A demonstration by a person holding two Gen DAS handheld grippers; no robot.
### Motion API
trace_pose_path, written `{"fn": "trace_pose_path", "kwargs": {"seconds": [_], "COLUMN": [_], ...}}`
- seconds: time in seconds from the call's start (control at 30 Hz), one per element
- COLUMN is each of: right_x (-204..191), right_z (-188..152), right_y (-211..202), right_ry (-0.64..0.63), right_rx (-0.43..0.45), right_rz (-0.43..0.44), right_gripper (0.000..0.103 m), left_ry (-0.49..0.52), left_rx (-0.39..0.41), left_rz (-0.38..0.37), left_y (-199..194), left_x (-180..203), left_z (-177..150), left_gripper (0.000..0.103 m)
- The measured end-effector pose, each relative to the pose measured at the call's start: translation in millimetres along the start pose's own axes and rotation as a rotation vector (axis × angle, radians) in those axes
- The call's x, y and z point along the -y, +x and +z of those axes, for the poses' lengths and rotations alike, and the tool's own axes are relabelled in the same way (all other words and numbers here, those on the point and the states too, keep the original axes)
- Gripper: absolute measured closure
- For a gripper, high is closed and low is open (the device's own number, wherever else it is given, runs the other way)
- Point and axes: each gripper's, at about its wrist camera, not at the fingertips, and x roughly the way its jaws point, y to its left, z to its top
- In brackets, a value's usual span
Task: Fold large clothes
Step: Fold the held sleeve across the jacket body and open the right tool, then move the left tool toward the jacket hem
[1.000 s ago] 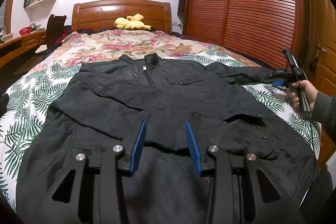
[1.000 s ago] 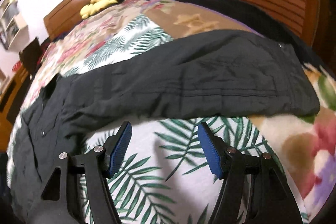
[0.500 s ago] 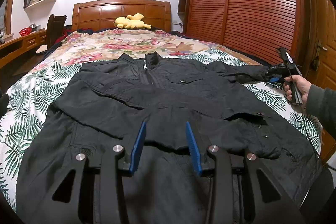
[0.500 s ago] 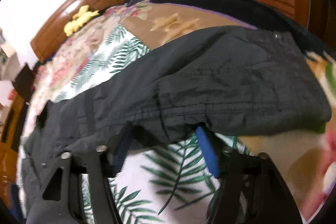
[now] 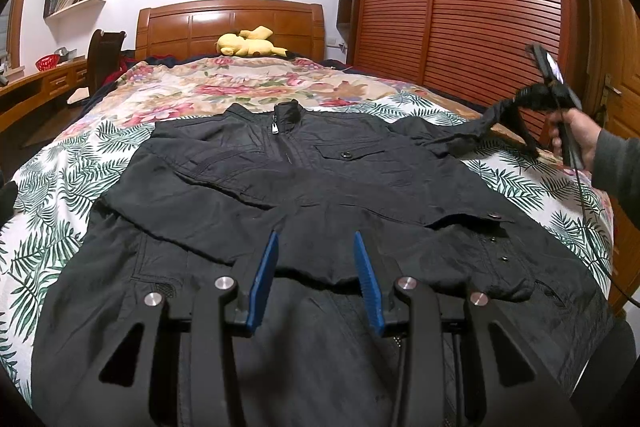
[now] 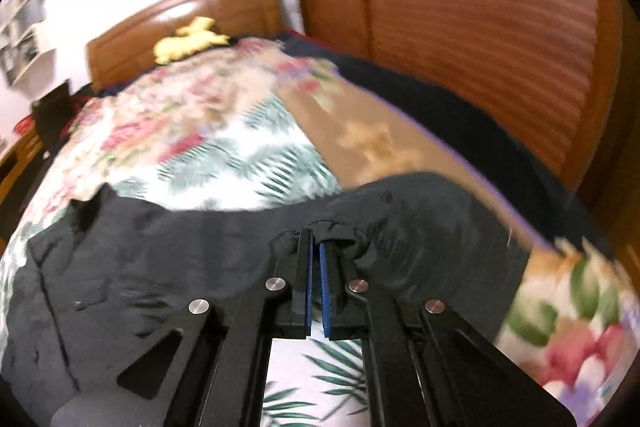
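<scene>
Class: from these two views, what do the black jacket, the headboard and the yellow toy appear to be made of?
Black jacket: thin woven fabric, matte, perhaps cotton or nylon; it creases finely and bunches in the right gripper.
Headboard: wood, glossy varnish; orange-brown panels with sheen.
Yellow toy: probably plush; soft, rounded, slumped shape.

Right wrist view is motion-blurred: bedspread [image 6: 224, 131] print and plush toy [image 6: 188, 41] smeared. Sleeve [image 6: 420, 227] edge hidden btwn the pinched right gripper [image 6: 314, 247] pads. Left wrist view: jacket [image 5: 320, 187] near hem cut off by frame bottom and hidden behind left gripper [image 5: 316, 259] body.
</scene>
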Motion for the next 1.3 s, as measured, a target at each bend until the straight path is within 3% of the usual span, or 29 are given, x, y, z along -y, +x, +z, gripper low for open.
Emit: {"fn": "trace_pose_path", "kwargs": {"seconds": [0.17, 0.3, 0.4, 0.5, 0.7, 0.73, 0.8, 0.87, 1.3], "right_x": [-71, -144, -195, -231, -255, -253, -248, -240, -188], "right_z": [14, 8, -9, -29, -74, -78, -86, -93, -170], "right_y": [-39, -74, -97, -102, -90, -91, -91, -91, -76], "right_ry": [-0.152, -0.294, -0.388, -0.451, -0.502, -0.506, -0.508, -0.502, -0.429], "right_rx": [0.076, 0.111, 0.105, 0.029, -0.146, -0.148, -0.15, -0.159, -0.226], "right_rz": [0.141, 0.305, 0.433, 0.532, 0.505, 0.498, 0.467, 0.464, 0.356], "right_gripper": [0.103, 0.103, 0.103, 0.103, 0.097, 0.094, 0.076, 0.069, 0.068], "left_ry": [-0.004, -0.004, -0.006, -0.008, -0.009, -0.009, -0.009, -0.009, 0.0], "left_rx": [-0.001, 0.001, 0.0, 0.0, -0.001, -0.001, -0.001, -0.003, 0.016], "left_rz": [-0.001, -0.002, -0.002, -0.005, -0.006, -0.006, -0.005, -0.005, -0.024], "left_y": [-1, -1, -2, -2, -2, -2, -2, -2, -9], "left_x": [-1, -1, -1, -2, -2, -2, -2, -2, 0], "left_z": [0, 0, 0, 0, 1, 1, 1, 1, 3], "left_gripper": [0.065, 0.065, 0.065, 0.065, 0.065, 0.065, 0.065, 0.065, 0.065]}}
